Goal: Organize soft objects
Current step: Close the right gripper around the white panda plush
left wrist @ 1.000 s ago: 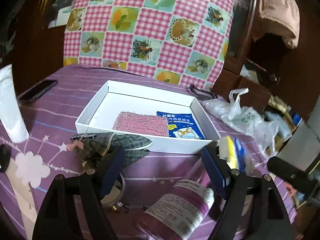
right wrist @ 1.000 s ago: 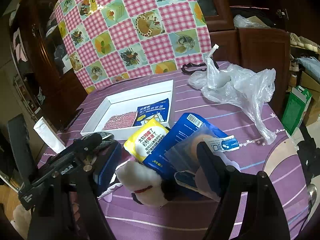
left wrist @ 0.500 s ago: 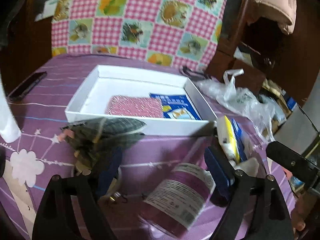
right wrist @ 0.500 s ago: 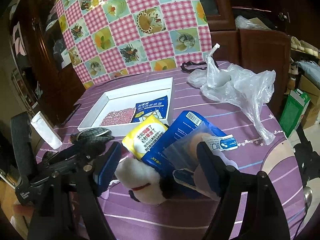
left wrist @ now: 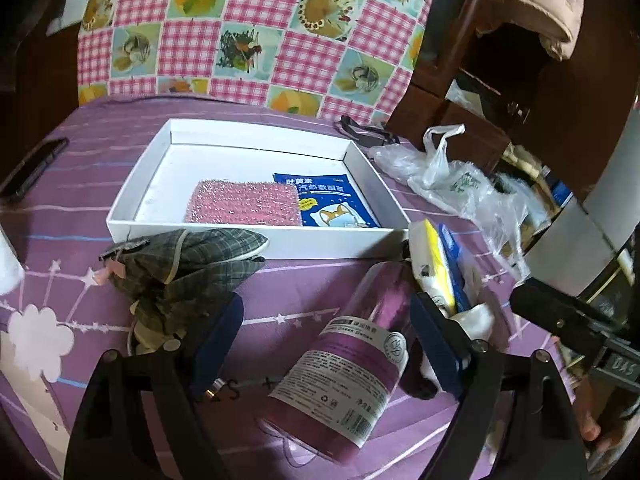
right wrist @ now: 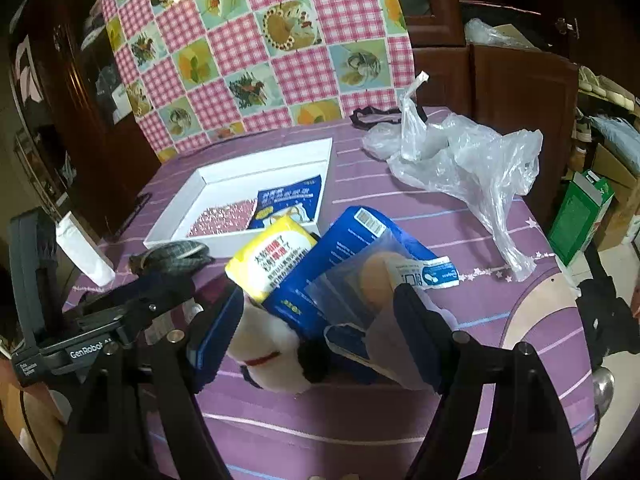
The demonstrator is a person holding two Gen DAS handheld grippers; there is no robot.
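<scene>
A white box point(left wrist: 256, 236) on the purple cloth holds a pink sponge point(left wrist: 244, 202) and a blue packet point(left wrist: 328, 200). In front of it lie a plaid cloth point(left wrist: 188, 264) and a purple labelled roll point(left wrist: 360, 364). My left gripper point(left wrist: 328, 340) is open; the roll lies between its fingers, untouched by the left one. My right gripper point(right wrist: 316, 328) stands open over a pile: a white plush toy point(right wrist: 272, 348), a yellow pack point(right wrist: 276, 256), a blue pack point(right wrist: 344, 248) and a clear packet point(right wrist: 372, 276). The plush lies between its fingers.
A crumpled plastic bag point(right wrist: 460, 160) lies at the back right of the table, with a black strap point(right wrist: 376, 112) behind it. A white tube point(right wrist: 84, 252) stands at the left and a phone point(left wrist: 32, 168) lies near the left edge. A checked cloth point(left wrist: 248, 28) hangs behind.
The left wrist view has swung a little, and the left jaws stand slightly wider beside the plaid cloth. The right wrist view is nearly the same; the pile has not moved.
</scene>
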